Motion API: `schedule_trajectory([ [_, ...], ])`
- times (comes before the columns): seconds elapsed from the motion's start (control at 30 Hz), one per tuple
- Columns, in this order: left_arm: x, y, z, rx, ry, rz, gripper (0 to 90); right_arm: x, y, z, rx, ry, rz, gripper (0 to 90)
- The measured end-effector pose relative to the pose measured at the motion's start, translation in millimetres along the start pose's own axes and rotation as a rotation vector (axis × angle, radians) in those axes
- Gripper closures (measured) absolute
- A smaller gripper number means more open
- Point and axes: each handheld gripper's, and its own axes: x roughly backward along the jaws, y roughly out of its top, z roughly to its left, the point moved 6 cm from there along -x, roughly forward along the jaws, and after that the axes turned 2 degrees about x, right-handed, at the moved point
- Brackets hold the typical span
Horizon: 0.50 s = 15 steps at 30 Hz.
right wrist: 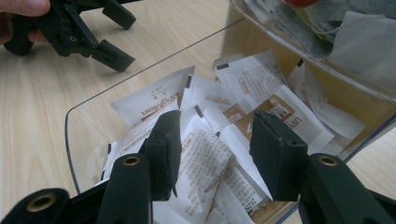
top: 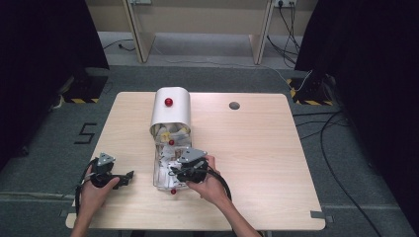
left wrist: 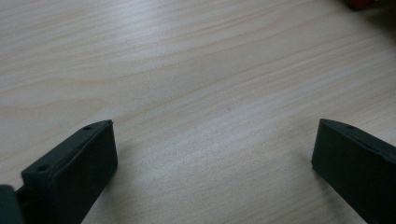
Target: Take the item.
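Note:
A clear plastic tray (top: 157,174) (right wrist: 70,122) lies at the table's middle, full of several white and brown sachets (top: 165,154) (right wrist: 205,156). Its far end runs under a white domed cover (top: 170,112) with a red knob (top: 168,102). My right gripper (top: 174,172) (right wrist: 217,140) reaches into the tray from the right, open, its jaws either side of a white sachet lying in the pile. My left gripper (top: 129,177) (left wrist: 212,140) rests open on bare wood left of the tray, nothing between its jaws. In the right gripper view the left gripper (right wrist: 117,35) sits beyond the tray's rim.
The wooden table (top: 257,163) has a round cable hole (top: 234,105) at the back right. A small red knob (top: 173,191) sits at the tray's near end. Dark curtains and floor cables flank the table.

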Motion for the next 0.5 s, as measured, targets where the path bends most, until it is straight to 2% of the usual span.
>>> schedule_trajectory([
  [0.17, 0.0, 0.0, 0.0, 0.0, 0.0, 0.0, 0.0, -3.5, 1.1, 2.5, -0.003, 0.016, 0.019, 53.9],
  [0.4, 0.0, 0.0, 0.0, 0.0, 0.0, 0.0, 0.0, -11.4, 0.2, 3.3, -0.002, 0.012, 0.061, 54.1],
  [0.5, 0.0, 0.0, 0.0, 0.0, 0.0, 0.0, 0.0, -13.1, -2.5, 3.8, -0.008, 0.021, 0.075, 56.8],
])
